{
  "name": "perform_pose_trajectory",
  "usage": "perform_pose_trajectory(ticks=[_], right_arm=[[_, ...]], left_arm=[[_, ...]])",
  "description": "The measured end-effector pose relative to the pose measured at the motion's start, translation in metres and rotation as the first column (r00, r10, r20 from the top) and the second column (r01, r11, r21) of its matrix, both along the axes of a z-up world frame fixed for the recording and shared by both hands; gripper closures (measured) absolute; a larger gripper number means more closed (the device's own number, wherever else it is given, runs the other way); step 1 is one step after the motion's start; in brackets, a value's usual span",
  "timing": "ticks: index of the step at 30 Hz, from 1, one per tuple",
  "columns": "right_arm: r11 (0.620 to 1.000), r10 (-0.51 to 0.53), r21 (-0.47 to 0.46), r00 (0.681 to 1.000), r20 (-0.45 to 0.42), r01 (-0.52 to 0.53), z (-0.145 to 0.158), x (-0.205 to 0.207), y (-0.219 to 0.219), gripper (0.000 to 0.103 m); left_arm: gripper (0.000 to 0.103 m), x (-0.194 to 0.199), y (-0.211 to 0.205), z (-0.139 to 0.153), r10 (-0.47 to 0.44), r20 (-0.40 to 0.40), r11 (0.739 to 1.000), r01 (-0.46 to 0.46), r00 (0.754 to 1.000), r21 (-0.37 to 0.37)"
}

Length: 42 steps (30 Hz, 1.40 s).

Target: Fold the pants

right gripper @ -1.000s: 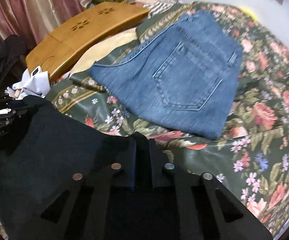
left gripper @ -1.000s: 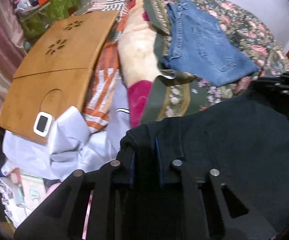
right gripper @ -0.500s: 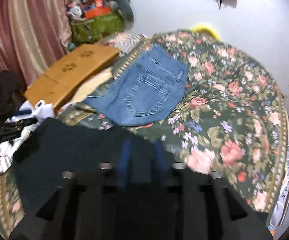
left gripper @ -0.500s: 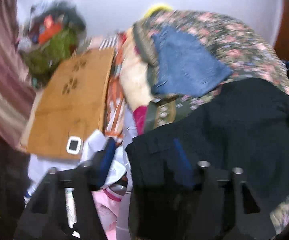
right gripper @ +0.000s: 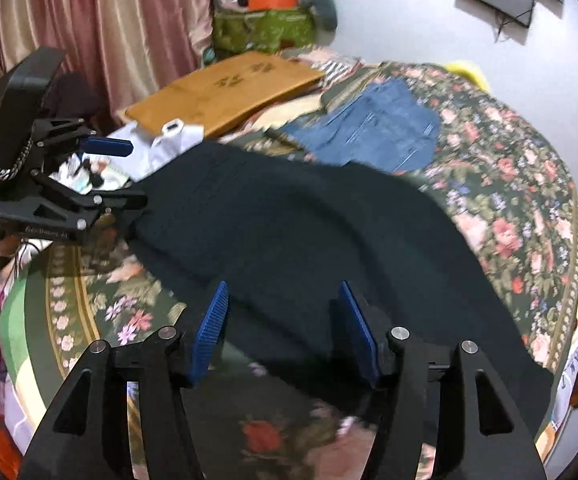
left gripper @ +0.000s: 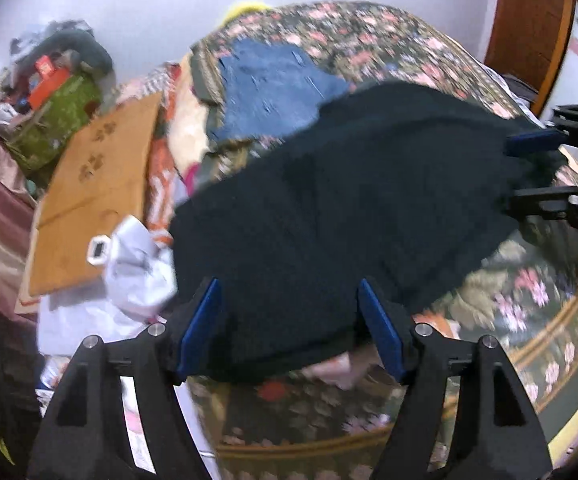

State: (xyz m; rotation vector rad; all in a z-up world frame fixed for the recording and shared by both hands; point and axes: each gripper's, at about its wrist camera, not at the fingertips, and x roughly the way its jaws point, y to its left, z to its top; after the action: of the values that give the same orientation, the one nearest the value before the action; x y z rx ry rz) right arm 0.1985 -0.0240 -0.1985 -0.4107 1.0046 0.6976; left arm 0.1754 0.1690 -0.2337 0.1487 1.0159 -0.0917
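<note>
Floral bedspread point(right gripper: 529, 184) under dark pants point(right gripper: 289, 232); left gripper point(left gripper: 289, 328), right gripper point(right gripper: 285, 328) both spread wide.

the pants point(right gripper: 309, 232) are showing near-black navy against the bedspread point(right gripper: 521, 184), which is wearing pink and red roses on dark green. beyond the pants, folded jeans point(right gripper: 377, 132) are showing faded blue beside a tan wooden board point(right gripper: 225, 88); gripper pads point(right gripper: 209, 332) are showing blue.

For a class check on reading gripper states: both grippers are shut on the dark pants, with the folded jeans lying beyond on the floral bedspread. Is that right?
Not quite. Both wrist views show the left gripper and right gripper open, pads apart, not clamping the dark pants. The rest stands: the folded jeans lie beyond on the floral bedspread.
</note>
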Motion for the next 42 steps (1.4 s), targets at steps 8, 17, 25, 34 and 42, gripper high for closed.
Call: perform_pose_trajectory(ticks=[8,17,25,34,42], right_arm=[[1.0,0.014,-0.001,0.999,-0.037,-0.014,-0.017,0.011,0.016,0.054],[0.99,-0.021,0.133,0.994,-0.108,0.036,-0.011,0.012,0.009,0.092],[0.981,-0.04,0.183,0.994,-0.098,0.058,0.004,0.005,0.005,0.096],[0.986,0.015,0.167,0.993,-0.121,0.006,0.005,-0.009,0.009,0.099],[0.984,-0.004,0.177,0.999,-0.05,0.013,0.03,0.005,0.013,0.084]], left_arm=[[0.032,0.008,-0.025,-0.012,-0.049,-0.018,0.999,0.049,0.999,-0.014],[0.031,0.011,-0.025,-0.005,-0.083,-0.015,0.994,0.082,0.996,-0.078],[0.027,0.006,-0.042,0.002,-0.103,0.039,0.995,0.103,0.994,-0.012],[0.093,0.008,-0.03,0.008,-0.039,0.068,0.998,0.043,0.997,-0.056],[0.091,-0.008,-0.027,-0.007,-0.07,-0.063,0.991,0.062,0.996,-0.12]])
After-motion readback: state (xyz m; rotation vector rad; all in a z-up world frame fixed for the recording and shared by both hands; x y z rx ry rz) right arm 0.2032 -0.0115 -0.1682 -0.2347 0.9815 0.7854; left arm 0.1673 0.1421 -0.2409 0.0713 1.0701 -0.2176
